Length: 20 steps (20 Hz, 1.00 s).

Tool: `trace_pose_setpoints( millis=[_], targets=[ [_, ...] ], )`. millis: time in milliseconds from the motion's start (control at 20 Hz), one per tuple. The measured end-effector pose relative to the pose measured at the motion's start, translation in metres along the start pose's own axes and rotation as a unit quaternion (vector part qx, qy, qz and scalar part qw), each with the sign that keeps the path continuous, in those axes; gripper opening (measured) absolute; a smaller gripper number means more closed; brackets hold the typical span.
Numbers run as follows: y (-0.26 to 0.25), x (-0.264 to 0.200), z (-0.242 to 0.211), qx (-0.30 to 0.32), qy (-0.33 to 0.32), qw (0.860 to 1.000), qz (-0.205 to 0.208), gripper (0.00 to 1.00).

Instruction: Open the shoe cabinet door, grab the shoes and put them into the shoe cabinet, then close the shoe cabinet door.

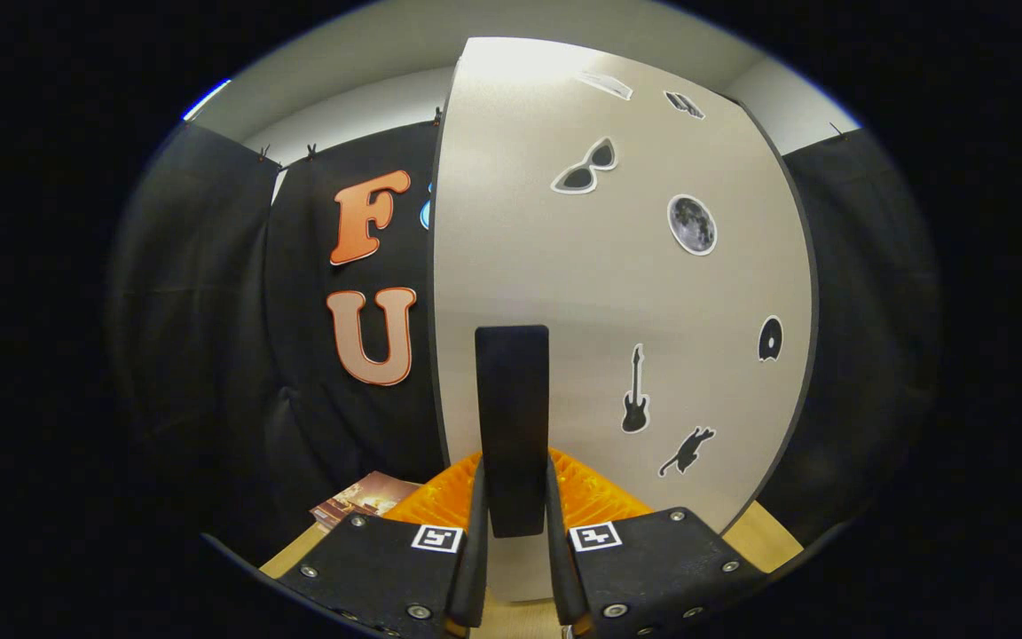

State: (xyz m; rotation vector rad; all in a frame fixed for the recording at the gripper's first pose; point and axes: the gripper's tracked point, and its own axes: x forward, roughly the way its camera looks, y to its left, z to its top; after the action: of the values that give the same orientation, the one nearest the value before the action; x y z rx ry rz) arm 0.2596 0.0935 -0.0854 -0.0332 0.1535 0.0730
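The shoe cabinet door (617,302) is a tall pale panel with dark edges and several stickers, standing straight ahead and close. A black upright handle (512,417) is fixed to its lower part. My gripper (513,497) is shut on this handle, one finger pressing each side of its lower end. The door's left edge stands out in front of the dark cloth wall, so the door looks swung partly open. The cabinet's inside is hidden behind the door.
A wooden tabletop (764,537) runs under the door and the fingers. A brownish printed booklet (365,499) lies on it to the left of the fingers. Black cloth walls close off both sides.
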Motion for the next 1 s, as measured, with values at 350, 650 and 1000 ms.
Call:
trace_pose_setpoints(
  millis=[350,650,1000],
  targets=[
    [-0.026,-0.057,-0.005,0.008,-0.004,1.000,0.019,0.30],
    [-0.034,-0.073,-0.005,0.007,-0.005,1.000,0.029,0.30],
    [-0.054,-0.103,-0.004,0.012,-0.010,0.999,0.033,0.30]
  ],
)
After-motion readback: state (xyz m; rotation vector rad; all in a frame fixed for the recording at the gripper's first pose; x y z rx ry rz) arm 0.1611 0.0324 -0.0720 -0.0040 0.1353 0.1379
